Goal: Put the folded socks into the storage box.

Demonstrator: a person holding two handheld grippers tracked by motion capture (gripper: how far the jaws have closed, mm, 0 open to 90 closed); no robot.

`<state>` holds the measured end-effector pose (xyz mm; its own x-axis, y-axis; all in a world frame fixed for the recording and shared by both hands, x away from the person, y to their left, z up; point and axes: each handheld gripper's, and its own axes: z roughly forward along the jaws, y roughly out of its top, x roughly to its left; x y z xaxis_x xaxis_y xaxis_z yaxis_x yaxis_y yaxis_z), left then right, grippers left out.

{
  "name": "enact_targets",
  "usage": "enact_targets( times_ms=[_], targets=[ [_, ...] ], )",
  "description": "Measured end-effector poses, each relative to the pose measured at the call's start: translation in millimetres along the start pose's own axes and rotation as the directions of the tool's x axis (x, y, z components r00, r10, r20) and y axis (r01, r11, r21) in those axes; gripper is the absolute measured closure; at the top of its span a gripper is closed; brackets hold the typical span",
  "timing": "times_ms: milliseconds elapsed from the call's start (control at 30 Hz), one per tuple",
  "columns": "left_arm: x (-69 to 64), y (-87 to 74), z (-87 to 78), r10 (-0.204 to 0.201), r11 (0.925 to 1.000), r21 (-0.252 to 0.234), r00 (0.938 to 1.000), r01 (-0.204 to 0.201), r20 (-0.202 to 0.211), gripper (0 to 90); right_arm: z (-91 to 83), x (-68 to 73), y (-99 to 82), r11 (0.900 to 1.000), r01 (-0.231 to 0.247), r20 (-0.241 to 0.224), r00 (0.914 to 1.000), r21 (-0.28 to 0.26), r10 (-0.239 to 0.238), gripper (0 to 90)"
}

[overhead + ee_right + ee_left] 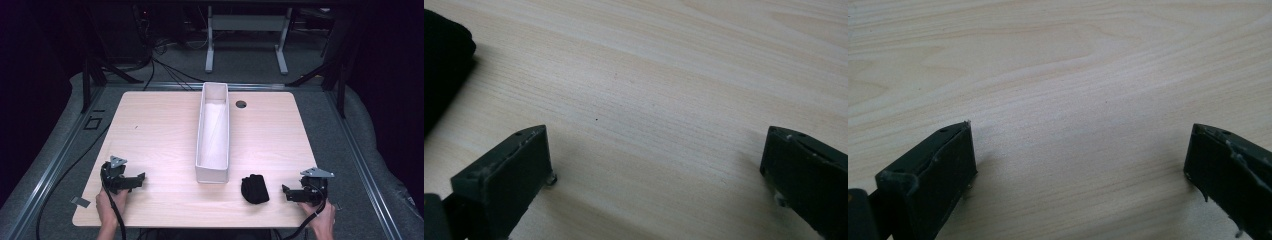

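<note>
A long white open box (214,131) stands lengthwise in the middle of the light wooden table (155,130). A folded black cloth (254,189) lies on the table just right of the box's near end; its edge also shows as the black cloth (441,60) at the left of the right gripper view. My left gripper (141,178) rests low at the near left, jaws wide apart over bare wood (1078,145). My right gripper (285,192) sits at the near right, a short way right of the cloth, open with nothing between its jaws (654,150).
A round cable hole (241,104) lies in the tabletop right of the box's far end. Beyond the table stands a white desk frame (247,30) on a grey floor with cables. Metal rails run along both sides of the table.
</note>
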<state>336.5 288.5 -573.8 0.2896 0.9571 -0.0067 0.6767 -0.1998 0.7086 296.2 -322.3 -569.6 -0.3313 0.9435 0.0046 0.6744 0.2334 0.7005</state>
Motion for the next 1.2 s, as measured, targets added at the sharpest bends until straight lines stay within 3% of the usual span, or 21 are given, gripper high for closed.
enact_targets(
  times_ms=[67, 100, 133, 167, 233, 267, 300, 333, 400, 533, 700, 800, 1033, 1200],
  targets=[
    [-0.1, 0.0, 0.0, 0.000, 1.0000, 0.000, 1.0000, 0.000, -0.001, 0.1, -0.5, 0.7, 1.6, 0.9998, -0.003, 0.019, 0.9998, 0.017, 0.003, 0.0],
    [-0.2, 0.0, 0.0, 0.000, 1.0000, -0.001, 1.0000, 0.000, -0.002, 0.1, -0.3, -1.3, 2.7, 0.9998, -0.005, -0.034, 0.9994, 0.020, 0.006, 0.0],
    [-0.1, 0.0, 0.0, 0.002, 1.0000, 0.000, 1.0000, -0.002, -0.002, 0.2, -1.4, -0.1, 5.3, 0.9988, -0.006, 0.002, 1.0000, 0.049, 0.006, 0.4],
    [-0.3, -0.1, 0.2, 0.002, 1.0000, -0.003, 1.0000, -0.002, -0.002, 0.2, -1.8, -1.1, 8.1, 0.9977, -0.005, -0.028, 0.9996, 0.068, 0.007, 1.1],
    [-0.6, -0.2, 0.0, 0.008, 1.0000, -0.001, 1.0000, -0.008, 0.003, 0.2, -5.5, -0.9, 13.4, 0.9968, 0.000, -0.024, 0.9997, 0.080, 0.002, 1.0],
    [-0.8, -0.2, -0.1, 0.009, 1.0000, -0.001, 0.9999, -0.009, 0.005, 0.2, -7.5, -2.4, 16.1, 0.9961, -0.004, -0.059, 0.9982, 0.088, 0.009, 0.6],
    [-0.9, -0.2, -0.1, 0.010, 1.0000, -0.001, 0.9999, -0.010, 0.006, 0.2, -10.0, -1.4, 18.4, 0.9949, -0.001, -0.014, 0.9999, 0.101, 0.003, 0.4],
    [-0.9, -0.2, -0.2, 0.010, 1.0000, 0.000, 0.9999, -0.010, 0.007, 0.2, -11.7, -2.2, 20.6, 0.9951, -0.020, -0.045, 0.9987, 0.097, 0.024, 0.4],
    [-0.9, -0.2, -0.1, 0.010, 0.9999, 0.000, 0.9999, -0.010, 0.006, 0.2, -17.0, -1.6, 27.9, 0.9925, -0.035, -0.063, 0.9971, 0.117, 0.043, 0.0],
    [-0.9, -0.2, -0.1, 0.010, 1.0000, -0.001, 0.9999, -0.010, 0.006, 0.2, -23.7, 5.5, 37.5, 0.9883, -0.023, -0.037, 0.9989, 0.151, 0.029, 0.0],
    [-0.9, -0.3, -0.3, 0.012, 0.9999, 0.000, 0.9999, -0.012, 0.006, 0.2, -31.5, 9.8, 49.8, 0.9834, -0.035, -0.057, 0.9973, 0.178, 0.046, 0.0],
    [-0.8, -0.3, -0.4, 0.013, 0.9999, 0.001, 0.9999, -0.013, 0.007, 0.2, -38.4, 11.6, 60.0, 0.9739, -0.050, -0.087, 0.9937, 0.221, 0.071, 0.0],
    [-1.0, -0.5, -0.5, 0.012, 0.9999, 0.000, 0.9999, -0.012, 0.006, 0.2, -47.8, 18.8, 73.5, 0.9711, -0.043, -0.094, 0.9934, 0.235, 0.067, 1.5],
    [-1.0, -0.5, -0.5, 0.012, 0.9999, 0.001, 0.9999, -0.012, 0.006, 0.2, -53.3, 27.8, 83.4, 0.9634, -0.044, -0.087, 0.9938, 0.264, 0.069, 1.5]
  ],
)
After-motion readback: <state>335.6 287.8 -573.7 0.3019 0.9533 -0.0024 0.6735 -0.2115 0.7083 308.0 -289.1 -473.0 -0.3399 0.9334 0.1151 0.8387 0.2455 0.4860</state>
